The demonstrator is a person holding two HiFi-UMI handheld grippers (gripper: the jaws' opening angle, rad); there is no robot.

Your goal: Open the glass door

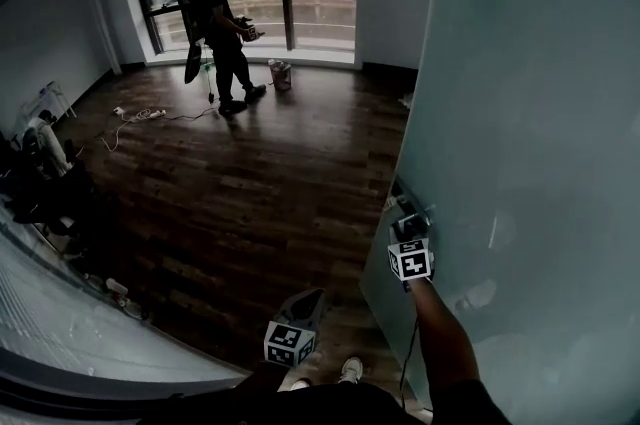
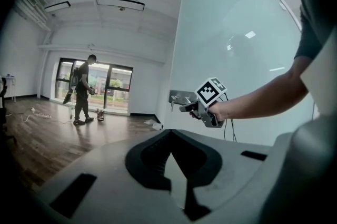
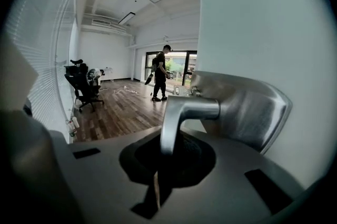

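The frosted glass door [image 1: 520, 113] fills the right of the head view, and its panel [image 2: 237, 49] also shows in the left gripper view. A metal lever handle [image 1: 405, 205] on a plate sits at the door's left edge. My right gripper [image 1: 408, 225] is shut on that handle. In the right gripper view the lever [image 3: 184, 112] bends down into the closed jaws of my right gripper [image 3: 164, 153]. From the left gripper view, the right gripper [image 2: 187, 107] and its marker cube sit at the handle [image 2: 180, 96]. My left gripper [image 1: 310, 301] hangs low over the floor, left of the door, shut and empty [image 2: 169, 150].
Another person [image 1: 225, 23] stands by the far windows on the dark wood floor [image 1: 260, 173]. Cables [image 1: 140, 118] lie on the floor at the left. An office chair [image 3: 84, 88] stands by a blinds-covered glass wall [image 1: 60, 323]. My shoes [image 1: 350, 370] are below.
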